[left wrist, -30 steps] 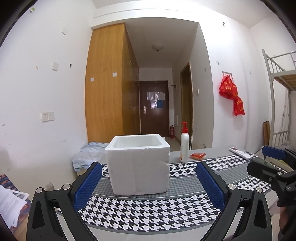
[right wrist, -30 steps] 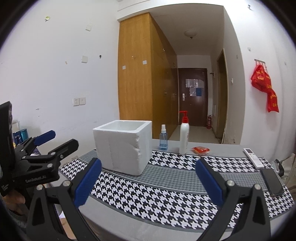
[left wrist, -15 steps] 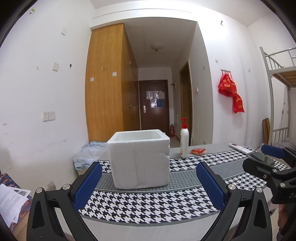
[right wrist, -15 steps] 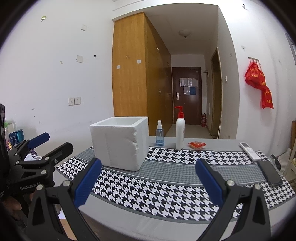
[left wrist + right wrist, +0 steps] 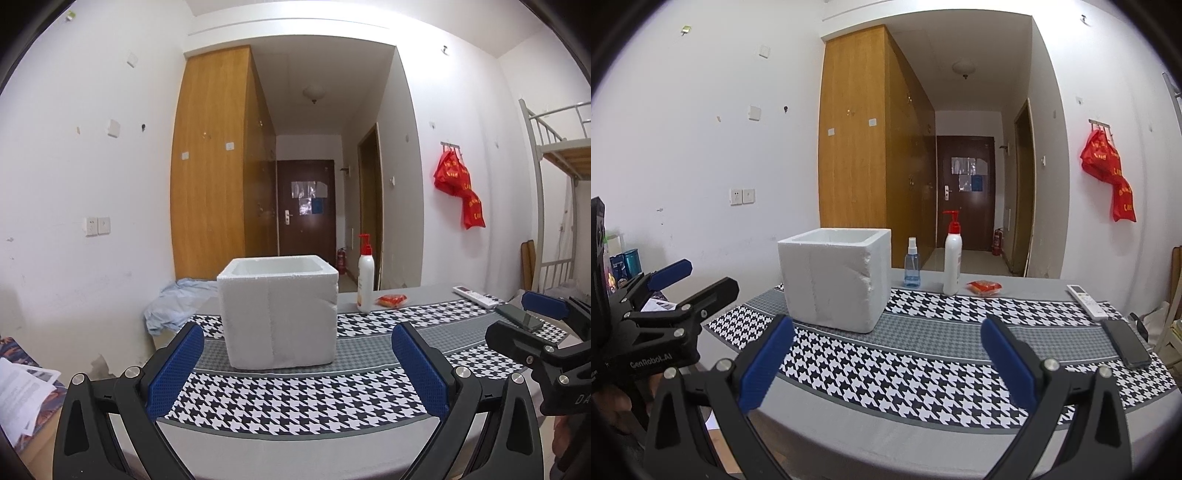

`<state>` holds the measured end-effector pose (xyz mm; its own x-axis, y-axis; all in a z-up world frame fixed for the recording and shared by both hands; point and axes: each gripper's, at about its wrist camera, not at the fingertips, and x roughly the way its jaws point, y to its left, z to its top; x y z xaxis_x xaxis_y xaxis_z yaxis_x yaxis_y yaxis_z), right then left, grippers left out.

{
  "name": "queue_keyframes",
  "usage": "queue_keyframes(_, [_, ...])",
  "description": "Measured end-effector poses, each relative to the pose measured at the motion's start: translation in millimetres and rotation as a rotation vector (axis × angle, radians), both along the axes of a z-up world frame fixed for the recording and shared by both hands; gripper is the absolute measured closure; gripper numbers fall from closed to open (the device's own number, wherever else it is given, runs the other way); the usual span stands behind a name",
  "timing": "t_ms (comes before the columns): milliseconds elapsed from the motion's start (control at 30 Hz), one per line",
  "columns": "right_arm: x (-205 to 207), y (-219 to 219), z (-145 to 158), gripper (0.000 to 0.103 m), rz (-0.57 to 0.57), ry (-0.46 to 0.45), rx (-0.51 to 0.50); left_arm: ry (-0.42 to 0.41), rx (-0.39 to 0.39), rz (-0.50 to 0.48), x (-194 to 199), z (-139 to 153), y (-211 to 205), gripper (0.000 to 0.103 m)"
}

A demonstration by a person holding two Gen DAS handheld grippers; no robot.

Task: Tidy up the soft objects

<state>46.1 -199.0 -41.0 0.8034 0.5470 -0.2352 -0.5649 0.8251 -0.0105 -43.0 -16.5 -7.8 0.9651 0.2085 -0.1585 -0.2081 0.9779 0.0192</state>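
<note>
A white foam box [image 5: 279, 312] stands open-topped on the houndstooth table runner [image 5: 295, 395]; it also shows in the right wrist view [image 5: 836, 277]. A crumpled light blue cloth [image 5: 177, 304] lies behind the box to its left. My left gripper [image 5: 297, 369] is open and empty, held before the table's front edge and facing the box. My right gripper [image 5: 886, 363] is open and empty, to the right of the left one. What is inside the box is hidden.
A white pump bottle [image 5: 952, 258], a small blue spray bottle [image 5: 911, 264], a red packet [image 5: 984, 287], a remote [image 5: 1087, 301] and a phone [image 5: 1126, 343] sit on the table. A wall is at the left, a bunk bed [image 5: 554, 192] at the right.
Both grippers have drawn back a little and dropped lower, so the box and table look smaller and farther away. Both jaws stay open.
</note>
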Motion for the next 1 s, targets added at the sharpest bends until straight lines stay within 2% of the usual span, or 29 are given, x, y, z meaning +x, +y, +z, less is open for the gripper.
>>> queue_keyframes(567, [-11.8, -7.1, 8.7, 0.0, -0.005, -0.035, 0.019, -0.03, 0.011, -0.032, -14.1, 7.2, -8.5, 0.001])
queue_keyframes(1000, [-5.5, -6.2, -1.1, 0.0, -0.009, -0.005, 0.021, -0.014, -0.006, -0.03, -8.9, 0.6, -2.8, 0.001])
